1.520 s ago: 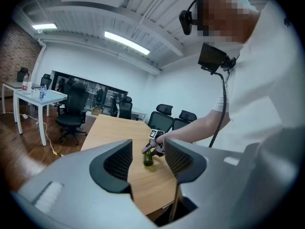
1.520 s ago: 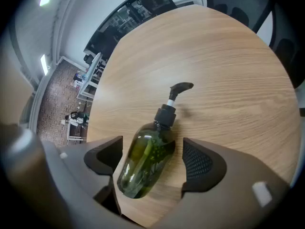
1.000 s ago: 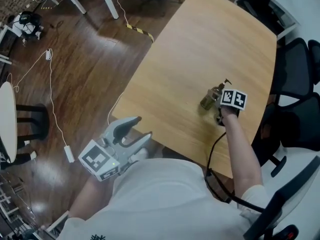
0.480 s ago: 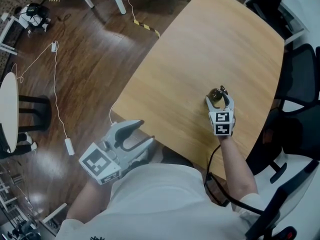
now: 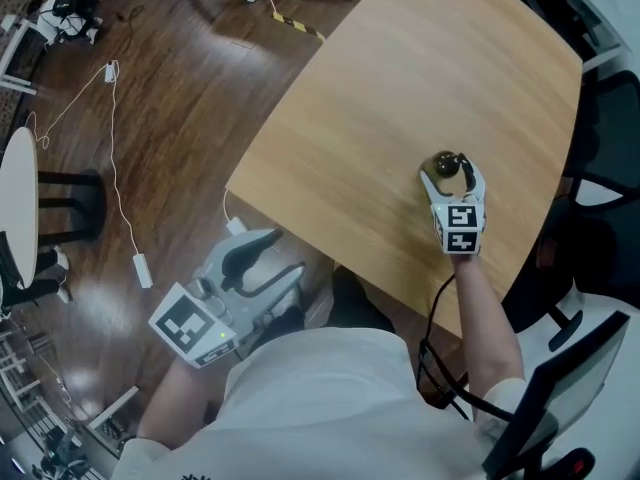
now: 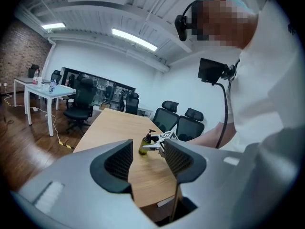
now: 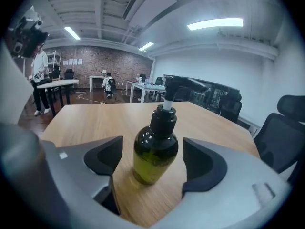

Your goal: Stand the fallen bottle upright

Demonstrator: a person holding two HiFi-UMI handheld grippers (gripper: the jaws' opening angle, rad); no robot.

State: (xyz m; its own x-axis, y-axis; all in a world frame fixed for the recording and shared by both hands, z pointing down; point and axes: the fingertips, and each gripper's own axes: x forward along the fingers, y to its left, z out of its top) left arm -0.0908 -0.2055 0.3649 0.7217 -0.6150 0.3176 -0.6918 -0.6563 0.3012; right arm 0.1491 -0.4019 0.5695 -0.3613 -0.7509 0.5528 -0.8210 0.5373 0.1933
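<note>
A dark green pump bottle [image 7: 155, 151] stands upright on the wooden table [image 5: 400, 68], with its black pump head on top. My right gripper [image 7: 151, 152] is open around it, and a gap shows between each jaw and the glass. From the head view the bottle [image 5: 443, 163] sits near the table's right side, between the fingers of the right gripper [image 5: 452, 176]. My left gripper [image 5: 268, 266] hangs open and empty off the table's near edge, above the floor. In the left gripper view the bottle [image 6: 144, 145] shows far off between the open jaws of the left gripper [image 6: 147, 159].
Black office chairs [image 5: 610, 118] stand along the table's right side. White cables [image 5: 110, 148] run across the dark wooden floor to the left, near a round white table [image 5: 15, 218]. The table's near edge [image 5: 330, 258] lies between my two grippers.
The bottle went from tilted in the right gripper to standing upright. The right gripper turned level behind it and its jaws now stand apart from the glass. The left gripper barely moved.
</note>
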